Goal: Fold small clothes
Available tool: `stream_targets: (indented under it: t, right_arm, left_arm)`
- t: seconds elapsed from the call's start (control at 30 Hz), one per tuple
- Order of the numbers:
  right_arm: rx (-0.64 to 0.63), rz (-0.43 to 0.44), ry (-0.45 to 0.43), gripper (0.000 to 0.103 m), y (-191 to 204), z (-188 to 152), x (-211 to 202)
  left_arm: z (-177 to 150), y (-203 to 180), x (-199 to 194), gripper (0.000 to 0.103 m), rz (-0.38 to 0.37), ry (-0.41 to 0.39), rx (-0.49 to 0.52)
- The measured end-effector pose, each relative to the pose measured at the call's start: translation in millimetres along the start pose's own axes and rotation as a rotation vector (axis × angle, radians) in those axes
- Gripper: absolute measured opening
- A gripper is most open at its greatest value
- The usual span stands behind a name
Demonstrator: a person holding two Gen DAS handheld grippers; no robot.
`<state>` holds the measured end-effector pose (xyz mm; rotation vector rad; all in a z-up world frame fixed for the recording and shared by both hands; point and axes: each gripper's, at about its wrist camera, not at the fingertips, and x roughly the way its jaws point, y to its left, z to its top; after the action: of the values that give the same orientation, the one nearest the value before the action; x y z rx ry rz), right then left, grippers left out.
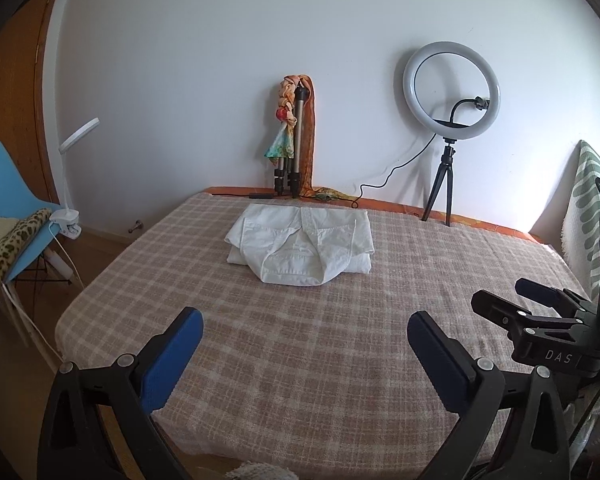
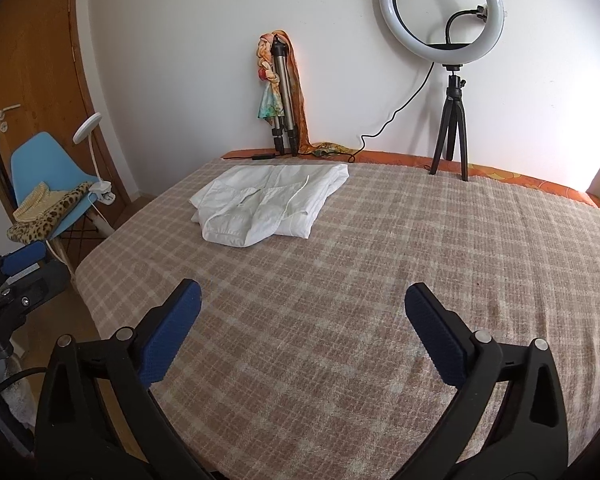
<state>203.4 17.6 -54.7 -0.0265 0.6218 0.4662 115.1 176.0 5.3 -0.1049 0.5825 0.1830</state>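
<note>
Both grippers [image 1: 304,344] [image 2: 302,322] gape well short of folded white garment [image 1: 300,246].

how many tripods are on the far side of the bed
2: a folded silver tripod leaning on the wall behind the white garment, and a black tripod standing right of it under the ring light.

Work surface: a bed covered by a beige-and-cream plaid woven blanket [image 1: 300,340], with an orange patterned sheet [image 2: 520,170] exposed along the wall-side edge. A folded white cotton garment [image 1: 300,246] is laid flat on the blanket toward the far side. A black mini tripod carrying a white ring light [image 2: 452,136] is stood on the far edge, well apart from the garment. A black cable [image 2: 356,148] is trailed along the orange strip.
</note>
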Motion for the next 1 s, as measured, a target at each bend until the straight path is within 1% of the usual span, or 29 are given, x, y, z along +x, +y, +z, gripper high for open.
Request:
stream_targets:
  t: [0.17, 0.37, 0.53, 1.0]
  right_arm:
    - [0.019, -0.003, -0.006, 0.103, -1.0, -1.3, 0.3]
    - [0.053, 0.006, 0.008, 0.103, -6.2, -2.8, 4.9]
    - [0.050, 0.004, 0.007, 0.103, -5.9, -2.7, 4.6]
    - [0.050, 0.003, 0.009, 0.103, -6.2, -2.7, 5.6]
  left_arm:
    - [-5.1, 1.3, -0.1, 0.103, -0.001, 0.013, -0.015]
    - [-6.7, 2.1, -0.8, 0.103, 0.006, 0.015, -0.010]
    - [-7.7, 1.8, -2.1, 0.102, 0.003, 0.017, -0.015]
    - [-4.6, -4.2, -5.6, 0.103, -0.006, 0.000, 0.008]
